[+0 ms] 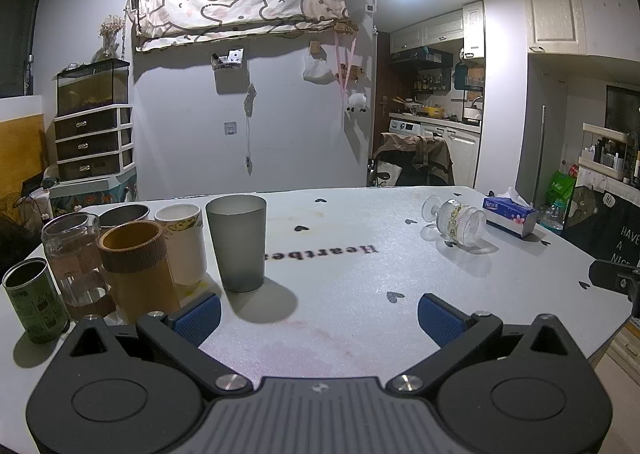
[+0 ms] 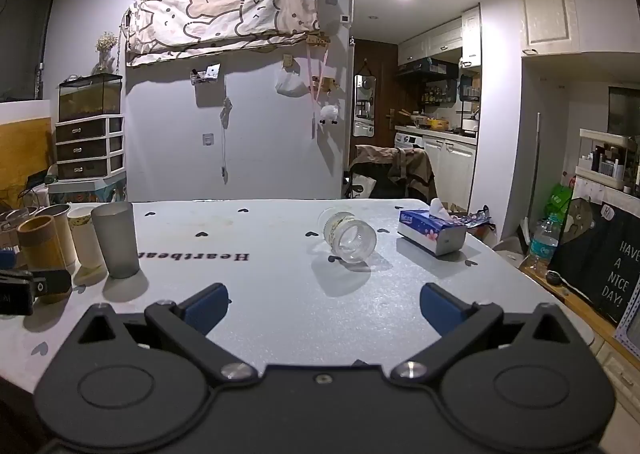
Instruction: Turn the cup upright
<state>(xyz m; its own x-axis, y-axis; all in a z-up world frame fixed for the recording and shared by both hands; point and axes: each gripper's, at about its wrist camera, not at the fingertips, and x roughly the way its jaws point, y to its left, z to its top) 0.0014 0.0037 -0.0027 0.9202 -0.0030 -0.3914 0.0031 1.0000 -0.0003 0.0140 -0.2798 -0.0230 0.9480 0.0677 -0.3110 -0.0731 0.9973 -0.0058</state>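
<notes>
On the table [image 2: 280, 294], glass cup [image 2: 350, 236] lies sideways, mouth toward camera.

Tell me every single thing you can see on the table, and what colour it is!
glass cup: 1, clear with a pale patterned band, lying on its side mid-table, mouth toward the camera
tissue box: 1, blue and white, right of the glass cup
grey tumbler: 1, frosted grey, upright, left side
white cup: 1, white, upright behind the tumbler's left
brown cup: 1, tan with ribbed band, upright
glass jar: 1, clear, upright
green tin: 1, green, upright, left edge
metal cup: 1, silvery, back left
table: 1, pale with dark hearts
left hand-held gripper: 1, black, blue pads, open
right hand-held gripper: 1, black, blue pads, open
</notes>
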